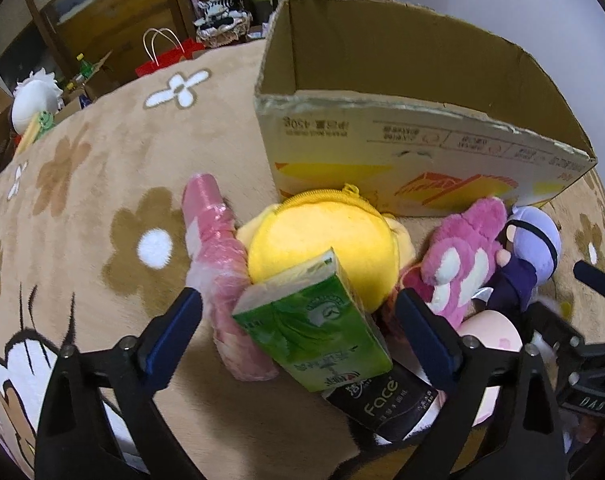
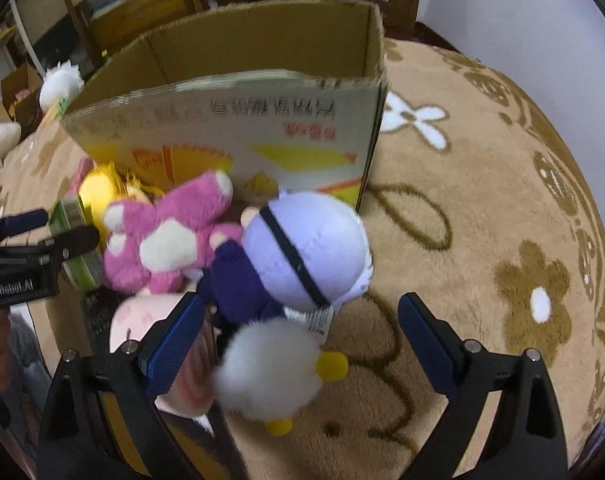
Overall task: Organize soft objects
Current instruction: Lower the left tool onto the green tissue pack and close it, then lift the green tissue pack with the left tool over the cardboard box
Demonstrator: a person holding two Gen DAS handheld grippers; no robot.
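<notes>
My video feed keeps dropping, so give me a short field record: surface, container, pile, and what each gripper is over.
surface: tan flower-print rug
container: open cardboard box standing on the rug, no toys seen inside
pile: yellow plush, pink bear, purple doll, green tissue pack, all in front of the box
left gripper: open, around the tissue pack, pads not pressing
right gripper: open, above a white fluffy toy
</notes>
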